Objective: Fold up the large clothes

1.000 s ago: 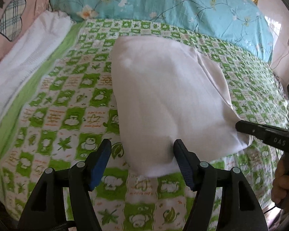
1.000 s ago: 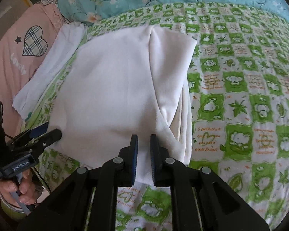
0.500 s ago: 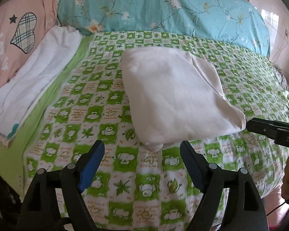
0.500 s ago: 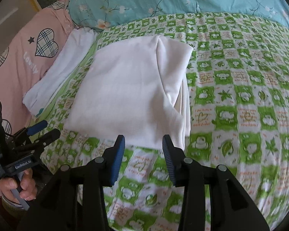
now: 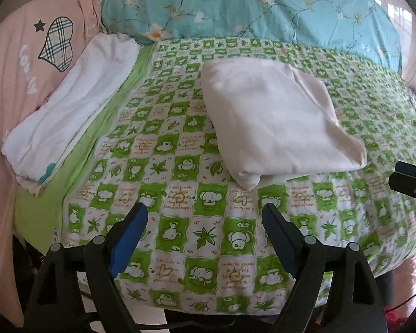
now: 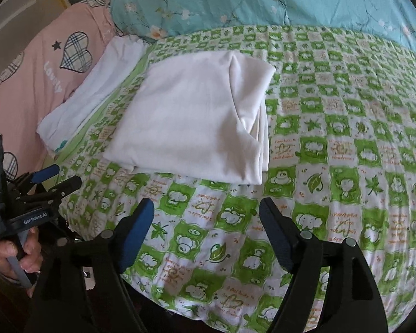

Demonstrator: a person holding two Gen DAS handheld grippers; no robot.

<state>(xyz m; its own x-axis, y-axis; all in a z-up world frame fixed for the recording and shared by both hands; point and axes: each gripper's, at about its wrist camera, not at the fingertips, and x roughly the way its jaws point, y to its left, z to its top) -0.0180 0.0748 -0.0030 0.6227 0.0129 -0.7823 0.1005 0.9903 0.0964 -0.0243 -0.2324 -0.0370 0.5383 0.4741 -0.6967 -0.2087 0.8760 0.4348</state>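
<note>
Both grippers, left gripper and right gripper, withdrawn from folded white garment; fingers opening, empty. Advice: retreat clear, leaving fold undisturbed.

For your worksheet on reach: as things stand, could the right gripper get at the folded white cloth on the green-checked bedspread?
Probably yes. The right gripper, jaws opening with nothing between them, points at the folded white cloth. Only bare green-checked bedspread lies between them, and the left gripper stands off to the side.

Black gripper, blue-padded jaws
</note>
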